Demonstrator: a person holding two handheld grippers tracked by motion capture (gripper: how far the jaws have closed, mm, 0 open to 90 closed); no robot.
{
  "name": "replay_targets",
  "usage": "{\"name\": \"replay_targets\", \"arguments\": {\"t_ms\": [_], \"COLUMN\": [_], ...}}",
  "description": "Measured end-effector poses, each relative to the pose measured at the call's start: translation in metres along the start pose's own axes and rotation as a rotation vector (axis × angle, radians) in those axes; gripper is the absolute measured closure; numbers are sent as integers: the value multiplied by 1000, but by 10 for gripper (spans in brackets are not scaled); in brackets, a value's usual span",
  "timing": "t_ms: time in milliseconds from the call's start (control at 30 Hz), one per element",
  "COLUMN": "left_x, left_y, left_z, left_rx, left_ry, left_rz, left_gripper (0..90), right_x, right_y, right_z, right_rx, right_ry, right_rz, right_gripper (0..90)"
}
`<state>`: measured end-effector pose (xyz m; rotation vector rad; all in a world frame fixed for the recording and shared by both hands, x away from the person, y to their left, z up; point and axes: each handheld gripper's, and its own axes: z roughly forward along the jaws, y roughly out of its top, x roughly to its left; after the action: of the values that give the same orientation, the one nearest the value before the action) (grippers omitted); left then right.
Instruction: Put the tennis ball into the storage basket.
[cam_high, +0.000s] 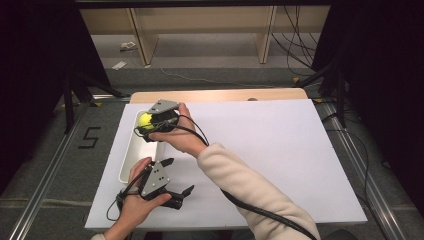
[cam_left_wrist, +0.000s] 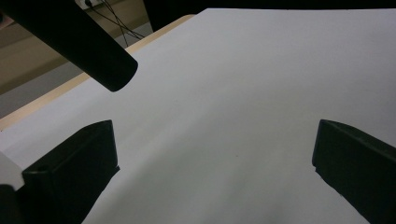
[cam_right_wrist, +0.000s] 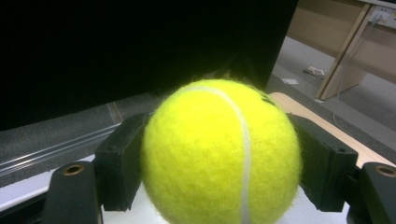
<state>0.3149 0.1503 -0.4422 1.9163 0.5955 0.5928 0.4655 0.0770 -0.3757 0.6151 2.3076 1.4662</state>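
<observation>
Right gripper (cam_high: 144, 126) is clamped on a tennis ball (cam_right_wrist: 222, 151), one pad on each side at about the ball's widest line. High view puts the ball (cam_high: 145, 119) over the far end of the white tray (cam_high: 131, 159) at the table's left, held above it, not resting in it as far as I can tell.

Handling, my read: light, felt-covered, springy. Felt gives good friction, so slip is unlikely with the pads across the middle as now. Off-centre grip would squirt it out. It's round and bouncy, so a drop from height means it may hop out of the shallow tray; lower it close before letting go.

Left gripper (cam_high: 170, 190) sits near the table's front edge just beside the tray's near end, jaws wide apart, nothing between them, only bare sheet ahead.

Surface: white sheet (cam_high: 260, 150) covering a light wooden tabletop (cam_high: 220, 95), flat and smooth, so a loose ball will roll. Room: dark curtains on both sides, grey floor with cables, wooden shelf frame (cam_high: 200, 30) behind.
</observation>
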Motion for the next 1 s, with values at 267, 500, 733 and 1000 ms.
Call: {"name": "replay_targets", "arguments": {"t_ms": [267, 500, 733, 1000], "left_x": [0, 0, 0, 0], "left_y": [0, 0, 0, 0], "left_z": [0, 0, 0, 0], "left_rx": [0, 0, -1, 0], "left_ry": [0, -1, -1, -3], "left_rz": [1, 1, 1, 3], "left_gripper": [0, 0, 0, 0], "right_x": [1, 3, 4, 6], "right_y": [-2, -5, -6, -8], "right_z": [4, 11, 14, 17], "right_rx": [9, 22, 27, 39], "right_ry": [7, 18, 23, 30], "right_rz": [-2, -1, -2, -7], "right_gripper": [268, 268, 268, 268]}}
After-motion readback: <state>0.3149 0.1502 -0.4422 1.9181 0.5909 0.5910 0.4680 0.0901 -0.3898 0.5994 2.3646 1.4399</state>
